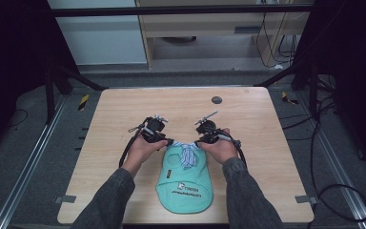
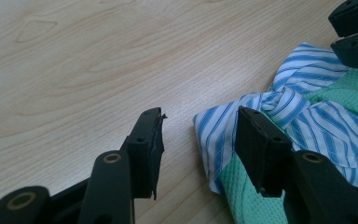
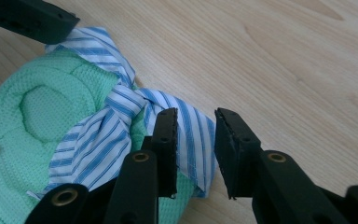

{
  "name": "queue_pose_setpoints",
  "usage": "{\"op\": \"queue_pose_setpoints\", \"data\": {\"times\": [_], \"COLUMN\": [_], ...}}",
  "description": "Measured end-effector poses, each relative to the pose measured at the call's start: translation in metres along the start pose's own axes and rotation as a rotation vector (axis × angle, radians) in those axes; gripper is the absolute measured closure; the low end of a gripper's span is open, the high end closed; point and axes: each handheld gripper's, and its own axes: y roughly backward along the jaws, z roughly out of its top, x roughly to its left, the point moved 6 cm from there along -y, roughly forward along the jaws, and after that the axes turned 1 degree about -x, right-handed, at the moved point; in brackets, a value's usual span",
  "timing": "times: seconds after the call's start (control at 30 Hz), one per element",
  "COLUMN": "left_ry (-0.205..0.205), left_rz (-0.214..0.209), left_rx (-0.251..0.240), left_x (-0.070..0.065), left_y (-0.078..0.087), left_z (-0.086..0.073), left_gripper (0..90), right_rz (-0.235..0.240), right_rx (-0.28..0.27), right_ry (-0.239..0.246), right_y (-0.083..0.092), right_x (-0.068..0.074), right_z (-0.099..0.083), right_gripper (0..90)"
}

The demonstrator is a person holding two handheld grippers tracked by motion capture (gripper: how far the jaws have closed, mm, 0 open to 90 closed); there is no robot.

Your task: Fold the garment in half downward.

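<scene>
The left gripper hangs just above the table with its jaws apart around one end of the striped collar, not pressing it. The right gripper has its jaws slightly apart astride the collar's other end. The collar tops a green garment lying flat near the table's front edge. A dark round disc sits well beyond, nothing between.

light: even, overhead | surroundings: dark | glare: faint on wood | near foreground: soft-focused
</scene>
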Motion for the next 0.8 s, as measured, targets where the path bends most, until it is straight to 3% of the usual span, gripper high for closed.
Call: {"op": "queue_pose_setpoints", "data": {"times": [0.23, 0.47, 0.6, 0.8], "left_ry": [0.002, -0.010, -0.033, -0.037], "left_rz": [-0.008, -0.019, -0.012, -0.004], "left_rx": [0.015, 0.043, 0.048, 0.055], "left_x": [-0.001, -0.007, -0.011, -0.012], "left_y": [-0.009, -0.016, -0.016, -0.017], "left_z": [-0.003, -0.011, -0.012, -0.014], "left_gripper": [50.3, 52.0, 51.7, 53.0], "right_rz": [0.014, 0.008, 0.009, 0.008], "right_rx": [0.003, 0.023, 0.035, 0.057], "right_ry": [-0.004, -0.014, -0.009, -0.026], "right_y": [-0.007, -0.010, -0.011, -0.016], "right_x": [0.002, -0.001, 0.000, 0.000], "right_z": [-0.004, -0.006, -0.007, -0.009], "right_gripper": [70.1, 61.2, 58.5, 55.6]}}
